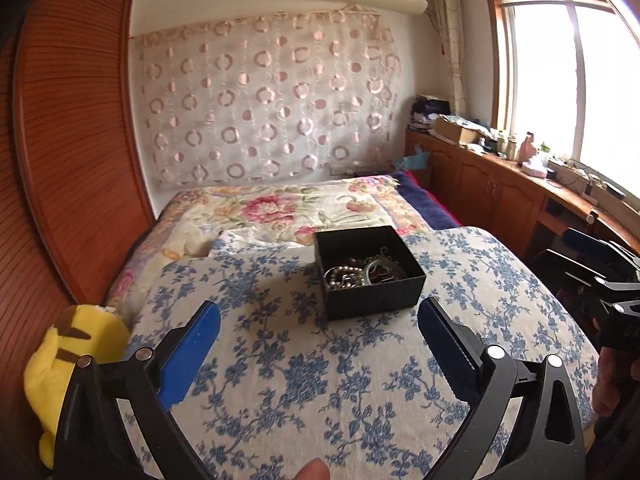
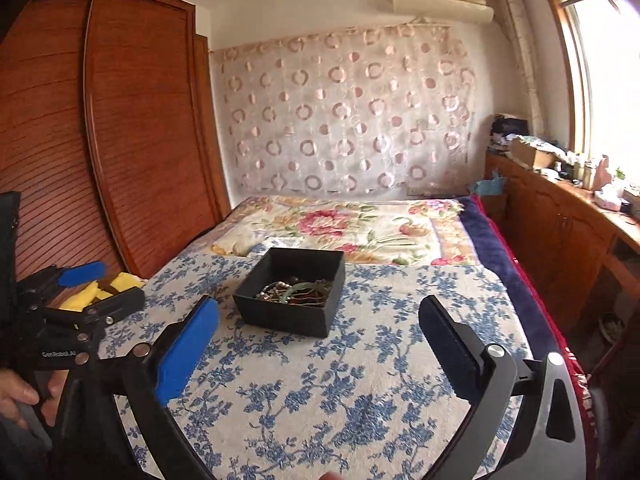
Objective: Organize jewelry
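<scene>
Only left-wrist view shows yellow plush toy (image 1: 68, 364) whole.

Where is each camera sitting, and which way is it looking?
Left wrist: rides the open left gripper, faces the black jewelry box on the blue-flowered cloth; a fingertip shows below.
Right wrist: rides the open right gripper, faces the same box from further right; the left gripper and its hand show.
Shared: box, cloth, bed, yellow plush toy.

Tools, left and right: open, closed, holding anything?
Left tool: open, holding nothing.
Right tool: open, holding nothing.
</scene>
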Action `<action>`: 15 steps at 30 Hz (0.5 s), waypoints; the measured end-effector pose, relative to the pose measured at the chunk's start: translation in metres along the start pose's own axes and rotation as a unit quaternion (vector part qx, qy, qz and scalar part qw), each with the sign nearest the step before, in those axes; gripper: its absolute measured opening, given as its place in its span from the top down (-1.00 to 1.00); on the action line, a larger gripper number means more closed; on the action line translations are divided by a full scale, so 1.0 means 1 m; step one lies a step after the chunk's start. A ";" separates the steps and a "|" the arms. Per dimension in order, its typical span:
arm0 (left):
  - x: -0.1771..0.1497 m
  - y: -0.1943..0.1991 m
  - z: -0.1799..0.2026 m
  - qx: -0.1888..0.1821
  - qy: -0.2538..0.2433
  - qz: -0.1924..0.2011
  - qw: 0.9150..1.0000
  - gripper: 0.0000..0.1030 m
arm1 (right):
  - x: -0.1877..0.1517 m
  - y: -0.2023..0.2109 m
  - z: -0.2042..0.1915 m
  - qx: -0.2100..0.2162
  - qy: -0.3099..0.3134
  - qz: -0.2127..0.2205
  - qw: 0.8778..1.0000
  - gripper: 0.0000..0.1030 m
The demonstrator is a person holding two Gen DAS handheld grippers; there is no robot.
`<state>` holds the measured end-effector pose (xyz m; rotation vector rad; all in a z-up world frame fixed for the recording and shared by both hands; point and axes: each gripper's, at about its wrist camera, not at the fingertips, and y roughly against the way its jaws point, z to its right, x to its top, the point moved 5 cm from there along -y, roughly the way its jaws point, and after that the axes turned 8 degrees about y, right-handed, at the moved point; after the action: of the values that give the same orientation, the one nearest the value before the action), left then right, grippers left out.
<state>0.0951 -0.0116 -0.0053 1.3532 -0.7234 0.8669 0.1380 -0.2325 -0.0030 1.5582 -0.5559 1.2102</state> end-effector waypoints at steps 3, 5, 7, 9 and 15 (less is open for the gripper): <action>-0.004 0.003 -0.005 0.004 0.006 -0.003 1.000 -0.85 | -0.004 0.004 0.001 -0.014 0.000 -0.003 1.000 -0.95; -0.007 0.005 -0.008 0.008 0.007 -0.002 1.000 -0.85 | -0.007 0.005 0.002 -0.015 -0.005 -0.004 1.000 -0.95; -0.009 0.006 -0.009 0.011 0.009 -0.004 1.000 -0.85 | -0.009 0.005 0.002 -0.016 -0.005 -0.007 1.000 -0.95; -0.011 0.008 -0.013 0.011 0.010 -0.005 1.000 -0.85 | -0.010 0.005 0.001 -0.018 -0.004 -0.008 1.000 -0.95; -0.012 0.010 -0.016 0.015 0.009 0.000 1.000 -0.85 | -0.011 0.004 -0.002 -0.025 -0.001 -0.008 1.000 -0.95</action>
<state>0.0797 0.0033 -0.0125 1.3704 -0.6995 0.8926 0.1297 -0.2343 -0.0112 1.5183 -0.5704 1.1746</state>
